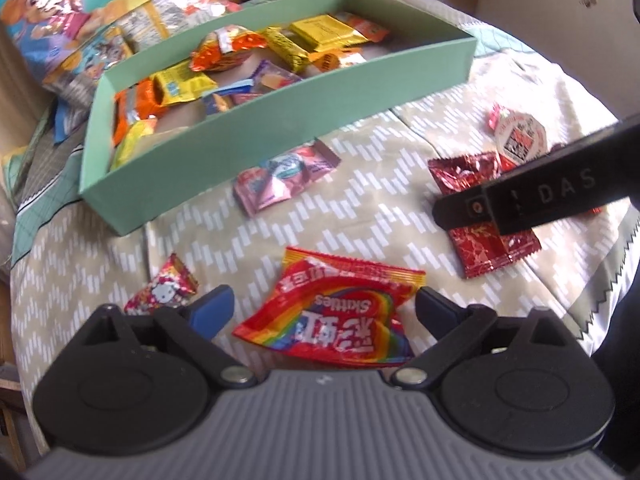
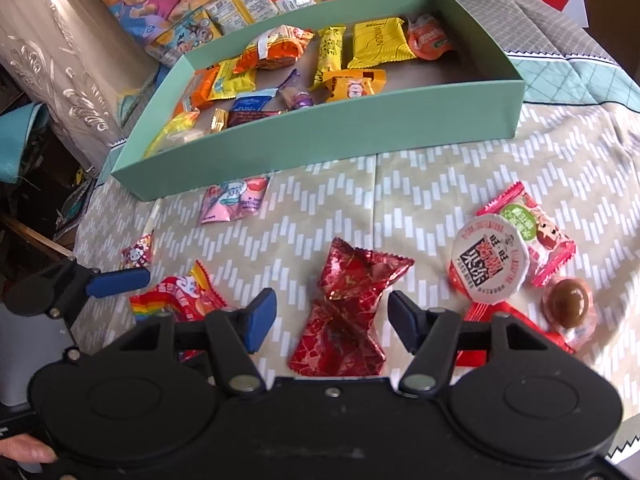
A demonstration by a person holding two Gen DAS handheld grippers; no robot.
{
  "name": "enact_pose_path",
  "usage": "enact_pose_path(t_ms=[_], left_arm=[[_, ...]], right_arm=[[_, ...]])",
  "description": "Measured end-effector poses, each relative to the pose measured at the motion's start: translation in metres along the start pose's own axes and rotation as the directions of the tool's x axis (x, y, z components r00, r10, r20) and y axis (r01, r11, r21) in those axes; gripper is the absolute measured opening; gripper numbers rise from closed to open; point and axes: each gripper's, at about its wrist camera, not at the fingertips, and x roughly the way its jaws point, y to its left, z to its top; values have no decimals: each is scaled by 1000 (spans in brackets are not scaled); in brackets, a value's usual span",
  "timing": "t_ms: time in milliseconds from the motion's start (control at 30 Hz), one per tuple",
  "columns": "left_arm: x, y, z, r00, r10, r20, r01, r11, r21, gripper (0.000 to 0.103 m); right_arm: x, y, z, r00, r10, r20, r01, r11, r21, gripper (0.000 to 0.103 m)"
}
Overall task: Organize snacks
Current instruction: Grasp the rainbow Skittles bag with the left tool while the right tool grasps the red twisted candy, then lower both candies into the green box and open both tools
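Patterned cloth (image 1: 360, 152); red bag (image 1: 340, 320) reads "Skittles".

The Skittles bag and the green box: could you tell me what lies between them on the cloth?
In the left wrist view, a pink snack packet lies between the Skittles bag and the green box, nearer the box.

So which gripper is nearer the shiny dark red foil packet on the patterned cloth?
Right. The right gripper straddles the shiny dark red foil packet, jaws open. The left gripper sits over the rainbow Skittles bag, off to that packet's side.
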Motion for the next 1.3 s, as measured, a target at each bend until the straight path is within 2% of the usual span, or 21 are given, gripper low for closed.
enact_pose_path(t_ms=[33,67,100,333,533,733,933,1100,1300], left_arm=[[1,-1,0,1000,-15,-6,15,1000,3,73],[0,-1,-1,1000,-25,1,25,1000,-9,73],[0,0,-1,1000,-27,3,27,999,-17,70],[-5,11,-2,999,-40,10,42,985,-165,68],[-18,16,12,998,-43,43,51,974,-220,68],[-39,18,54,989,-32,145,69,965,-254,68],[-34,18,111,979,-9,204,65,961,-269,68],[-8,11,152,980,-21,200,77,956,-281,68],[25,-2,178,984,-29,173,78,957,-279,68]], right_arm=[[2,-1,-1,1000,-1,-2,1,1000,-5,36],[3,-2,-1,1000,0,-7,0,1000,-6,28],[4,-4,-2,1000,9,-5,-9,1000,-5,26],[-5,-14,1,999,39,14,-39,999,10,25],[-24,-26,12,996,66,63,-68,997,27,25],[-49,-40,38,985,89,145,-94,995,32,25],[-65,-58,90,970,78,230,-86,996,25,25],[-56,-70,131,966,48,254,-52,999,6,25],[-32,-84,162,977,22,210,-15,999,-33,25]])
